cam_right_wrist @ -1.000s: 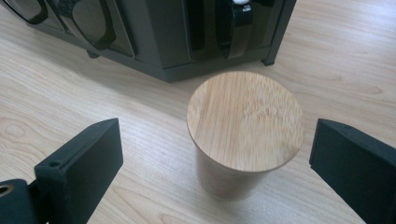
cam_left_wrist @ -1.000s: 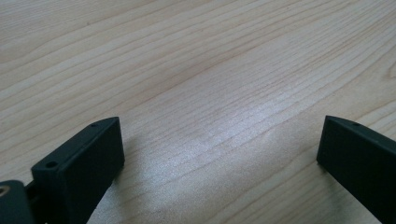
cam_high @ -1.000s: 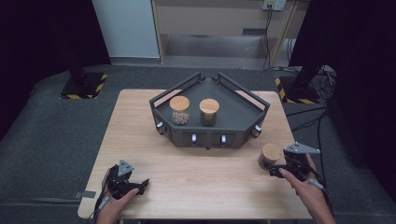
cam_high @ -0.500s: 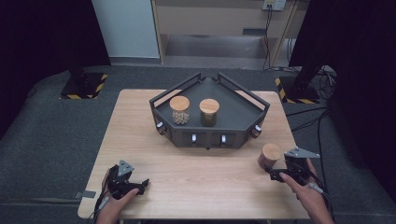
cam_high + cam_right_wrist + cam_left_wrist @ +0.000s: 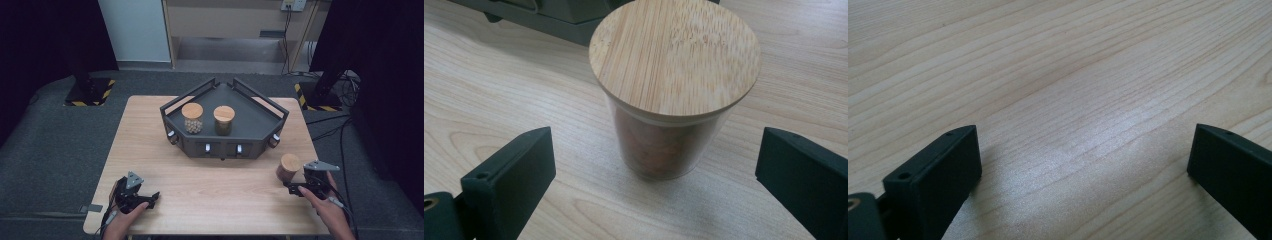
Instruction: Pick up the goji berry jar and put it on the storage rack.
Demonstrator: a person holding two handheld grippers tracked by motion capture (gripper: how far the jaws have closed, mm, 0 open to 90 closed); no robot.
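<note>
While the right tongs stand spread before the jar, the grasp seems next.
Left tongs spread idle on the counter; right must advance, then close.

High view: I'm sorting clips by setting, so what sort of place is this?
Probably a lab or recording studio, not a home. A wooden table stands alone on grey carpet between black curtains, hazard-striped stand bases flank it, and cables trail across the floor.
</note>
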